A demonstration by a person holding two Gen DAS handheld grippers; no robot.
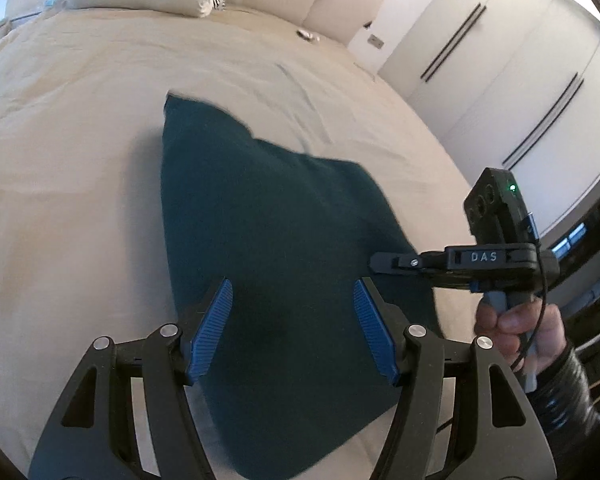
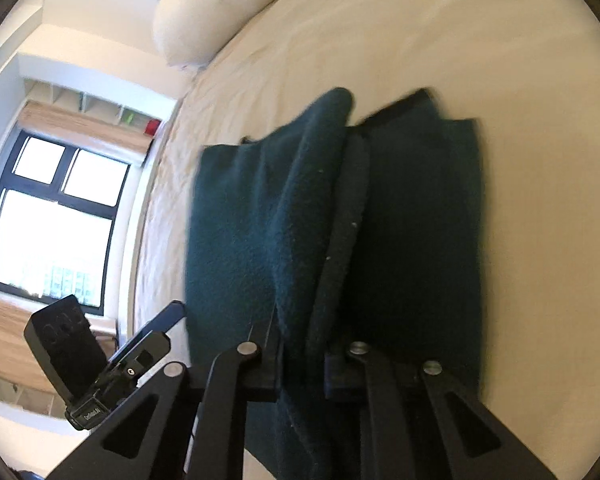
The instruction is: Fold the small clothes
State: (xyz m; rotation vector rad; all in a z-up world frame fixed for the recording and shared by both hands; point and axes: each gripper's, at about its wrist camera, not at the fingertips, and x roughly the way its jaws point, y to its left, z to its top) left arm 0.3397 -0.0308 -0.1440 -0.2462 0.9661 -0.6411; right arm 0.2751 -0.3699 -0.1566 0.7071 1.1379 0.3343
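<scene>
While the right gripper [image 2: 304, 364] is pinching a raised fold of the teal garment [image 1: 268, 248] on the bed [image 1: 80, 140], the left gripper [image 1: 292, 332], jaws wide and empty, is hovering over its near end.

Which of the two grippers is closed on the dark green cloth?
The right gripper: its jaws pinch a raised fold of the green cloth. The left gripper stands open above the cloth, pads apart, gripping nothing.
</scene>
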